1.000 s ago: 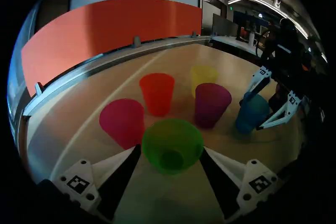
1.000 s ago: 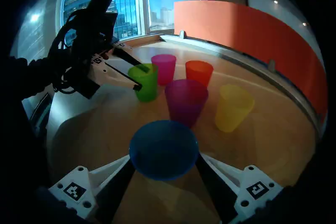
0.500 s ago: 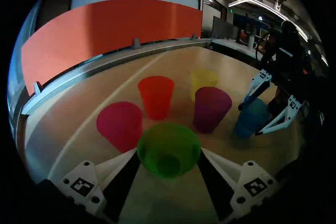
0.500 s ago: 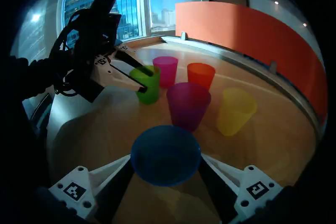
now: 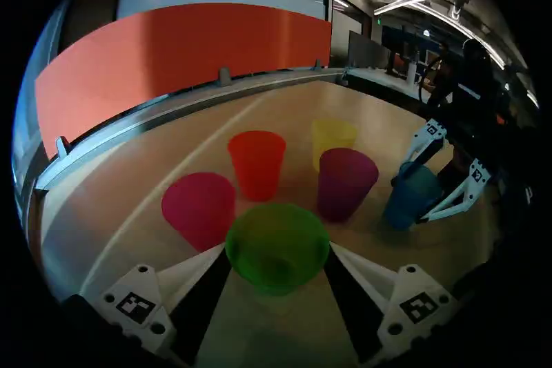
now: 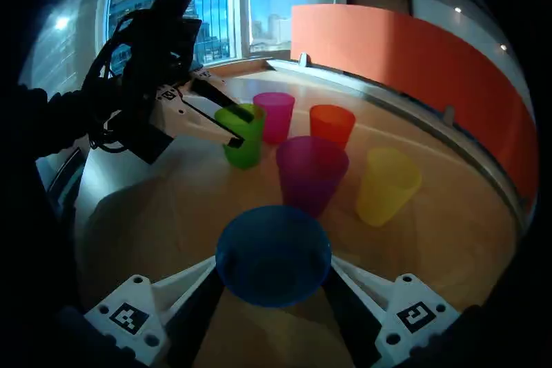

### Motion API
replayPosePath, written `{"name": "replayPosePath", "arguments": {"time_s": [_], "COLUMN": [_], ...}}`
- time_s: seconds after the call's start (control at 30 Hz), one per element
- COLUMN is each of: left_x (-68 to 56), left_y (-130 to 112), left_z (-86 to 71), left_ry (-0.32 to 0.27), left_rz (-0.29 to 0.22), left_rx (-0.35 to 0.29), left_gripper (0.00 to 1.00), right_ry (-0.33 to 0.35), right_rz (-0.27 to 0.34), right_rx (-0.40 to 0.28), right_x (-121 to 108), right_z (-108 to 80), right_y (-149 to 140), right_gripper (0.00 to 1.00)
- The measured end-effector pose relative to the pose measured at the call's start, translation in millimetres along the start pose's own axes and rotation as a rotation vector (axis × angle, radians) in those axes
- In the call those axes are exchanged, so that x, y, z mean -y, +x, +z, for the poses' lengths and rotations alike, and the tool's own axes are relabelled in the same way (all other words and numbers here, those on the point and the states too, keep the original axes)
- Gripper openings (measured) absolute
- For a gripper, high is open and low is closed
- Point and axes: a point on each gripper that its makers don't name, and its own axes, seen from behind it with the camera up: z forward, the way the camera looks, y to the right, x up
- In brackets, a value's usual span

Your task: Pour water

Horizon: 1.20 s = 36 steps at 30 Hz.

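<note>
Left gripper (image 5: 276, 252) level around green cup (image 5: 277, 233)

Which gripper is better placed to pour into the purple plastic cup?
Right, probably: right gripper holds the blue plastic cup, purple plastic cup straight ahead; left gripper, holding the green plastic cup, has it off-centre.

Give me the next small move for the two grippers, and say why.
Probably carry the blue cup, held in the right gripper, nearer the green cup in the left gripper: both are gripped but apart, too far to pour.
</note>
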Motion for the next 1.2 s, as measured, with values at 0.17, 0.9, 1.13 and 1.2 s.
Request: {"name": "replayPosePath", "arguments": {"time_s": [0.17,0.9,1.13,1.2], "left_x": [-0.9,-37.0,-47.2,-50.9], "left_y": [6.5,61.8,82.3,87.8], "left_z": [-9.5,-92.2,-122.3,-130.3], "left_ry": [-0.001,-0.010,0.009,0.010], "left_rz": [0.001,0.023,0.056,0.063], "left_rx": [-0.018,-0.200,-0.270,-0.289], "left_gripper": [0.87,0.87,0.87,0.87], "right_ry": [-0.001,-0.063,-0.079,-0.079], "right_rz": [-0.002,0.075,0.067,0.069], "right_rx": [-0.021,-0.222,-0.282,-0.299], "right_x": [2.8,-0.6,3.2,4.9], "right_z": [-4.2,-65.4,-86.5,-91.5], "right_y": [4.4,80.2,104.9,110.9], "right_gripper": [0.88,0.88,0.88,0.88]}}
